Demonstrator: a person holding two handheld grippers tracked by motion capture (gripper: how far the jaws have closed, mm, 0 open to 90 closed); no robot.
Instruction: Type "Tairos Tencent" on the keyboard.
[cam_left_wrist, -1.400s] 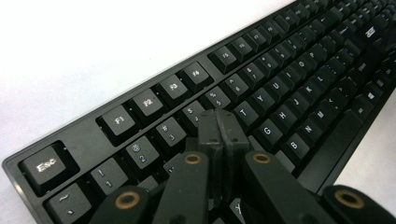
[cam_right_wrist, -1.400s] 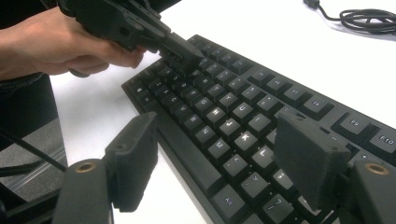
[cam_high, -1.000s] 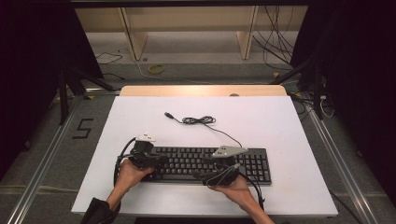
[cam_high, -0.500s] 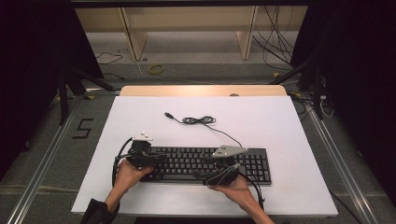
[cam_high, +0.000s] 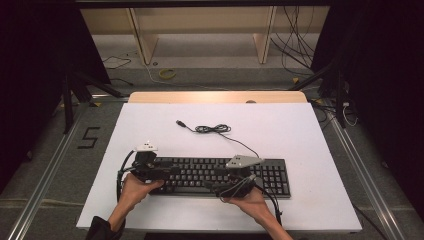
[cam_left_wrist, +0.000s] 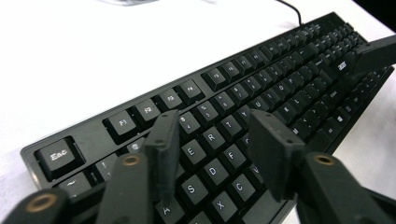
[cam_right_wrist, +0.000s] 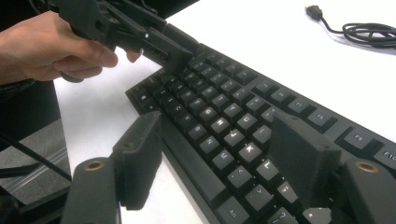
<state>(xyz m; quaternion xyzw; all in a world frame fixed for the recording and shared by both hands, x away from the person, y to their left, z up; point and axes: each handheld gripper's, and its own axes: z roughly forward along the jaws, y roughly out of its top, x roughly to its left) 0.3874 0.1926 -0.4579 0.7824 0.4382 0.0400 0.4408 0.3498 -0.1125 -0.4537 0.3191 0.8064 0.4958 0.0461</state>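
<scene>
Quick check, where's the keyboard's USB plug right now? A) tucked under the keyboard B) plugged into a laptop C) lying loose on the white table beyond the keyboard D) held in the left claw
C: in the high view the black USB plug lies free on the white table, its coiled black cable trailing back to the black full-size keyboard.

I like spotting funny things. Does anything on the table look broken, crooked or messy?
Nothing looks broken or spilled. The black keyboard lies flat and straight along the table's near edge. Its cable isn't plugged in: it lies loosely bunched behind, plug end free. The left gripper and right gripper are open over the keys.
</scene>
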